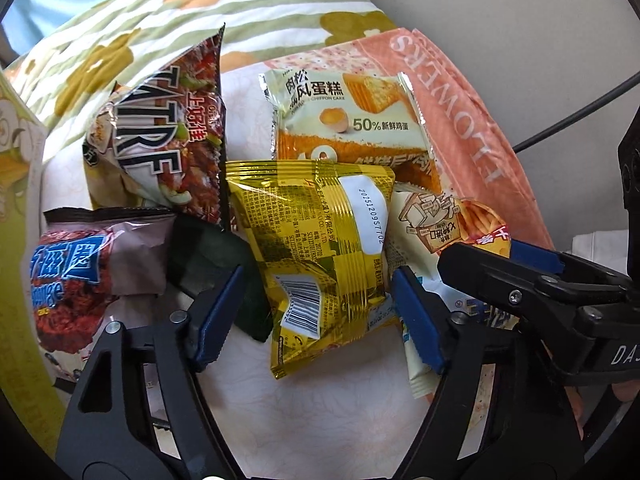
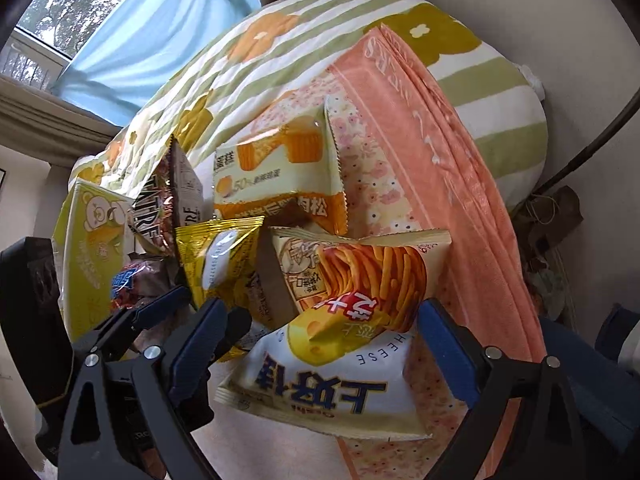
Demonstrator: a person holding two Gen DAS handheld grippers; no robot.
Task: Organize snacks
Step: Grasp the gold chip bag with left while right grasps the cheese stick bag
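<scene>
Several snack packs lie on a white surface. In the left wrist view, my left gripper (image 1: 316,314) is open with its blue pads either side of a gold foil pack (image 1: 320,248). Around it lie a red chip bag (image 1: 168,140), a purple pack (image 1: 80,276), a chiffon cake pack (image 1: 348,116) and a cheese stick bag (image 1: 452,224). In the right wrist view, my right gripper (image 2: 320,344) is open around the cheese stick bag (image 2: 344,320), which lies between the pads. The gold pack (image 2: 216,260) and cake pack (image 2: 280,168) lie beyond.
A folded pink towel (image 2: 440,184) lies to the right, on a green-striped floral quilt (image 2: 280,40). A yellow box with a bear print (image 2: 88,248) stands at the left. A dark flat item (image 1: 216,264) lies under the gold pack. A black cable (image 1: 580,112) runs at right.
</scene>
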